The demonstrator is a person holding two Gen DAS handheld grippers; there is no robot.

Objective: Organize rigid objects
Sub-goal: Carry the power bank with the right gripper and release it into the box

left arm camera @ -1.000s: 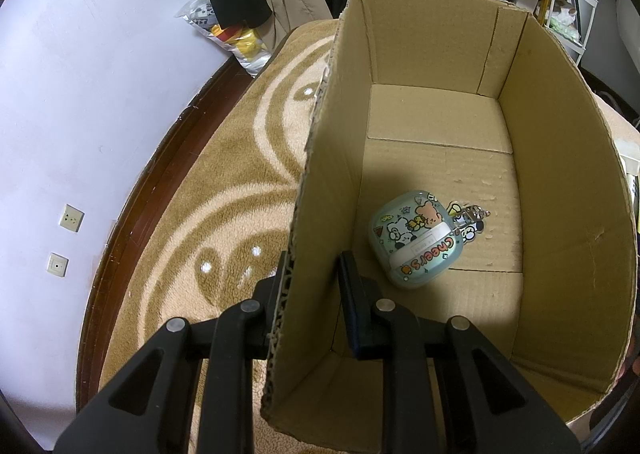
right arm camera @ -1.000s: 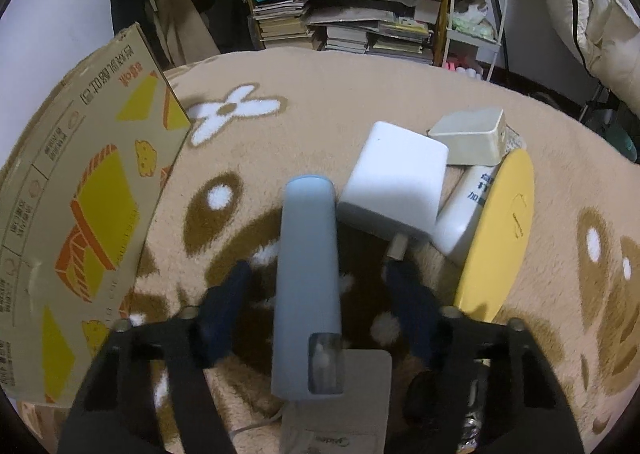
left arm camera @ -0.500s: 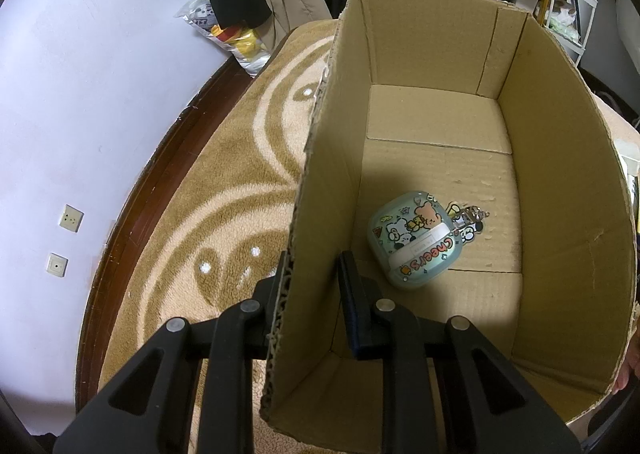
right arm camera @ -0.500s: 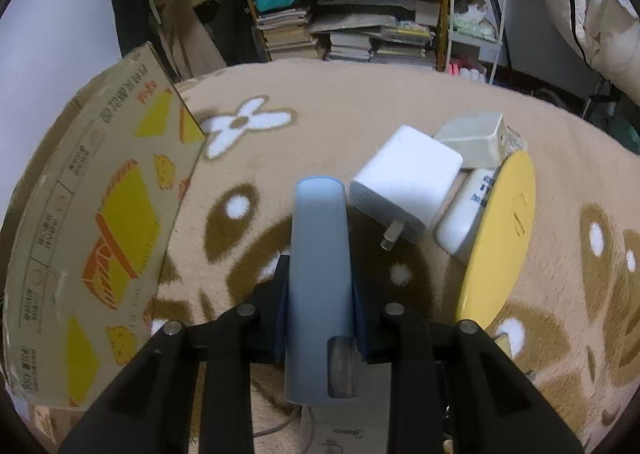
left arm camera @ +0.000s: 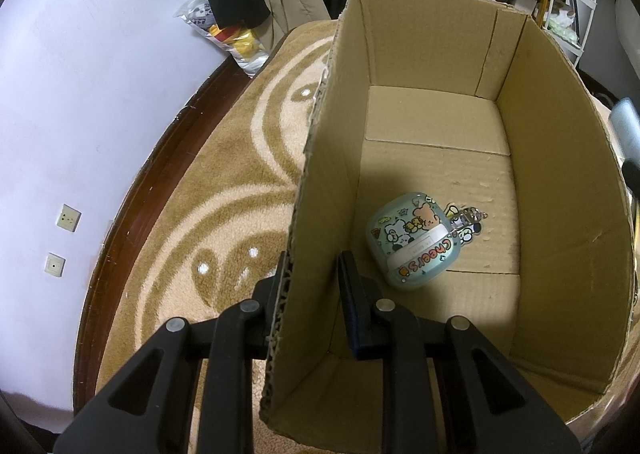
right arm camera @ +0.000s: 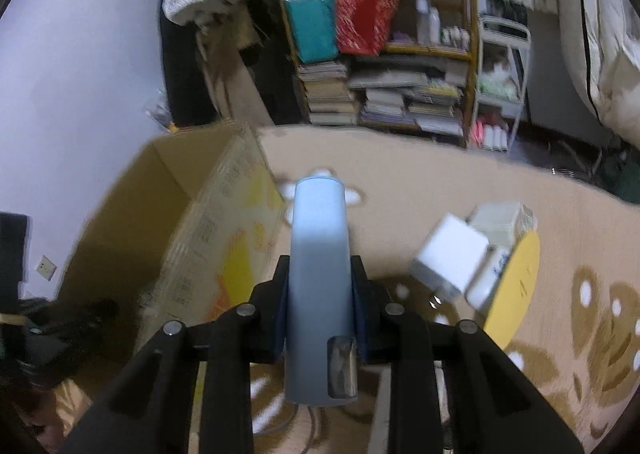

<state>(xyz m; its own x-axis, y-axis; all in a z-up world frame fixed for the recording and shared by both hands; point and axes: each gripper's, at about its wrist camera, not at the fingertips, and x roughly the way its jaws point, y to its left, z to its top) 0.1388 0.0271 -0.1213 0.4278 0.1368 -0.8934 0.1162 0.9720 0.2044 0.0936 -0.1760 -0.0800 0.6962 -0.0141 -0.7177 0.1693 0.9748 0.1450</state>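
An open cardboard box (left arm camera: 560, 182) stands on the rug, and my left gripper (left arm camera: 314, 274) is shut on its left wall. Inside on the bottom lies a pale green sticker-covered case (left arm camera: 412, 244) with a small keychain. My right gripper (right arm camera: 320, 286) is shut on a long grey-blue bar-shaped device (right arm camera: 320, 254), lifted off the rug and held lengthwise beside the box (right arm camera: 192, 222). The tip of that device (left arm camera: 626, 130) shows past the box's right wall in the left wrist view.
On the rug to the right lie a white charger block (right arm camera: 450, 258), a beige box (right arm camera: 502, 222), a white bottle (right arm camera: 490, 278) and a yellow disc (right arm camera: 514, 286). A bookshelf (right arm camera: 384, 54) and a white cart (right arm camera: 500, 94) stand at the back. A wall (left arm camera: 80, 94) runs left of the box.
My right gripper closed on the grey-blue device, then lifted it off the rug and carried it up toward the box. The left gripper and the box have stayed put.
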